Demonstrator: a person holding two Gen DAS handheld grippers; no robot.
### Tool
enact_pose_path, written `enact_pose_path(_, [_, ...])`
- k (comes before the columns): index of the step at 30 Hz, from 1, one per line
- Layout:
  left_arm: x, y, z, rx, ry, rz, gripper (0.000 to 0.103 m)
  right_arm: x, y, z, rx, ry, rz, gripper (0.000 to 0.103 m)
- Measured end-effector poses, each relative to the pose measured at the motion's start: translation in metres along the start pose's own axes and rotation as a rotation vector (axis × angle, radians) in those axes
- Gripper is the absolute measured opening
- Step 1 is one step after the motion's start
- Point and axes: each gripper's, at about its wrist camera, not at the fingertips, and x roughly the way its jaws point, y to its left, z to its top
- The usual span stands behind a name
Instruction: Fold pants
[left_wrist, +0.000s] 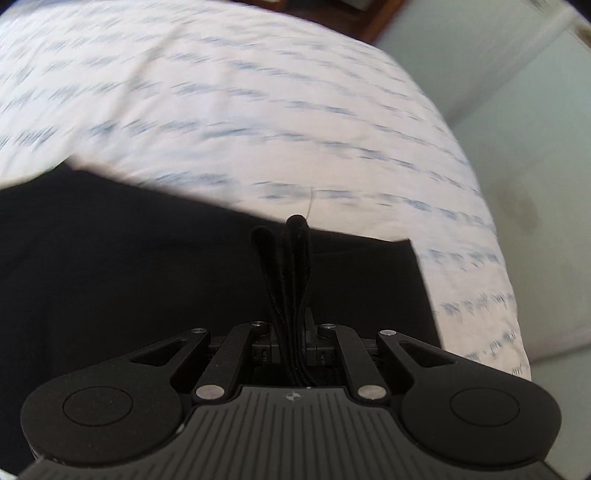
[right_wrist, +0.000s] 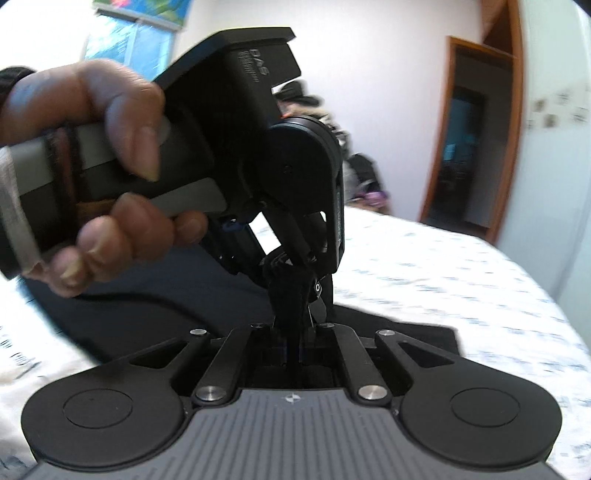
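Black pants (left_wrist: 147, 266) lie spread on a white bed sheet with blue-grey marks (left_wrist: 258, 110). My left gripper (left_wrist: 291, 325) is shut on a bunched black fold of the pants (left_wrist: 288, 266) that sticks up between its fingers. My right gripper (right_wrist: 291, 332) is shut on another black fold of the pants (right_wrist: 290, 295), lifted above the bed. In the right wrist view, the left gripper's body (right_wrist: 258, 129), held by a hand (right_wrist: 92, 166), is right in front, its tip almost touching the right gripper's tip. The pants also show in that view (right_wrist: 147, 317).
The bed's edge runs along the right of the left wrist view, with pale floor (left_wrist: 517, 129) beyond. In the right wrist view a wooden door frame (right_wrist: 443, 147), a window (right_wrist: 129, 37) and a pile of clothes (right_wrist: 354, 173) stand behind the bed.
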Motion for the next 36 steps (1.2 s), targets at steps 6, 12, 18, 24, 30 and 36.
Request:
enact_pose_path(6, [-0.016, 0.054, 0.001, -0.065, -0.018, -0.036, 0.01, 0.012, 0.042, 0.013, -0.064, 0.044, 0.067, 0.005])
enact_pose_path(12, [-0.017, 0.101, 0.008, -0.152, -0.002, -0.087, 0.01, 0.027, 0.066, 0.026, -0.128, 0.081, 0.075, 0.005])
enact_pose_path(18, [-0.009, 0.135, 0.007, -0.203, 0.017, -0.127, 0.02, 0.041, 0.103, 0.03, -0.198, 0.116, 0.053, 0.005])
enact_pose_path(24, [-0.036, 0.179, 0.003, -0.311, -0.067, -0.165, 0.03, 0.056, 0.108, 0.027, -0.249, 0.158, 0.064, 0.005])
enact_pose_path(30, [-0.12, 0.224, -0.032, -0.414, -0.24, -0.072, 0.048, 0.043, 0.111, 0.022, -0.284, 0.178, 0.107, 0.019])
enact_pose_path(36, [-0.226, 0.25, -0.104, -0.454, -0.453, 0.055, 0.057, -0.002, 0.066, 0.026, -0.039, 0.059, 0.267, 0.063])
